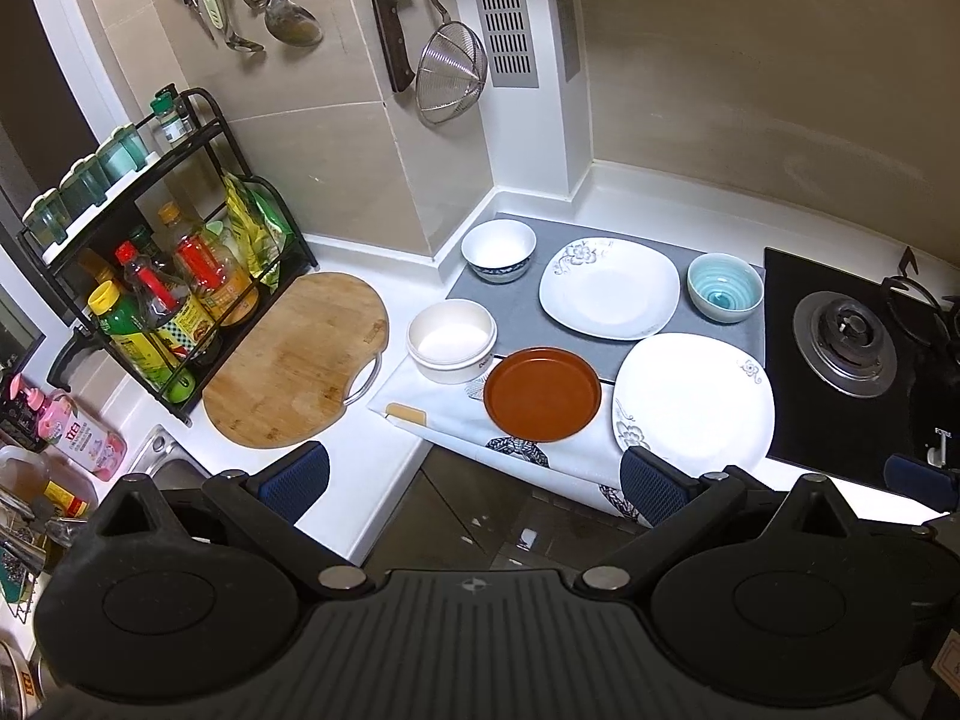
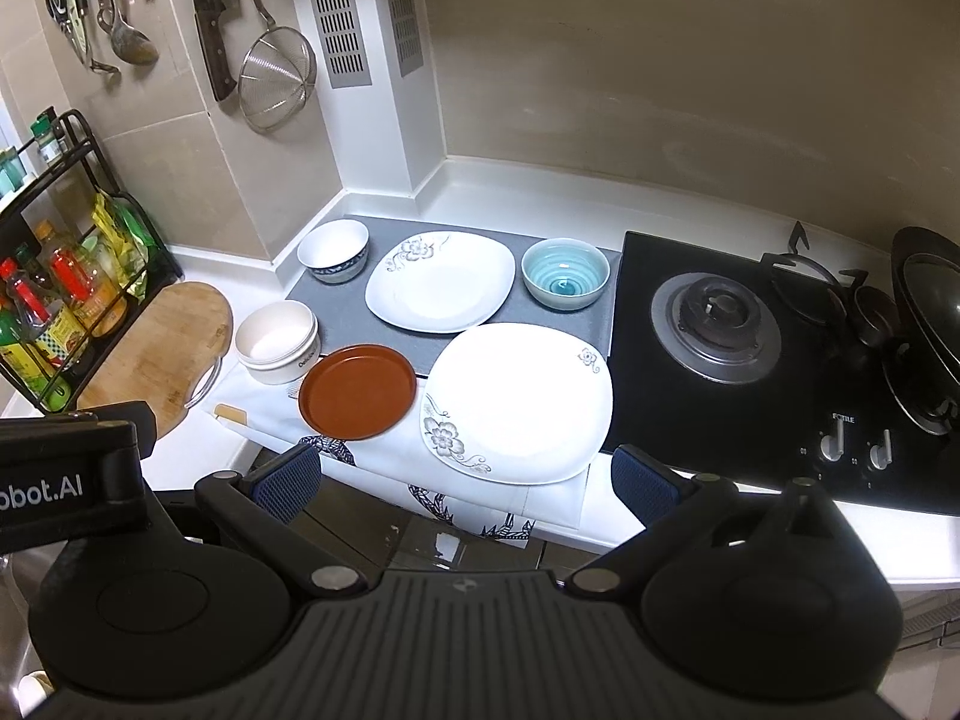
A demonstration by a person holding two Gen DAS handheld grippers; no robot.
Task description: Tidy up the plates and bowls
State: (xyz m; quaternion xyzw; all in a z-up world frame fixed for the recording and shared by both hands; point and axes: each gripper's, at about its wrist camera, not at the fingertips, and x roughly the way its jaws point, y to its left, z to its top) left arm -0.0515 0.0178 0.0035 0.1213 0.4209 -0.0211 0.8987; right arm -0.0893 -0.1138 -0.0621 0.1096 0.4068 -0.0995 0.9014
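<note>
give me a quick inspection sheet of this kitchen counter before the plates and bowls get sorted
surface: white counter with grey mat and patterned cloth.
job's things: two white square plates, brown round plate, three bowls: teal, blue-rimmed, white; all apart, unstacked.
clutter: cutting board, bottle rack.
grippers: left gripper and right gripper open, empty.
cables: nothing seen.
surroundings: gas hob, hanging strainer.

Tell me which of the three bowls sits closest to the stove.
The teal bowl with the spiral inside, at the grey mat's right end beside the stove. The blue-patterned white bowl and plain cream bowl sit far left.
</note>
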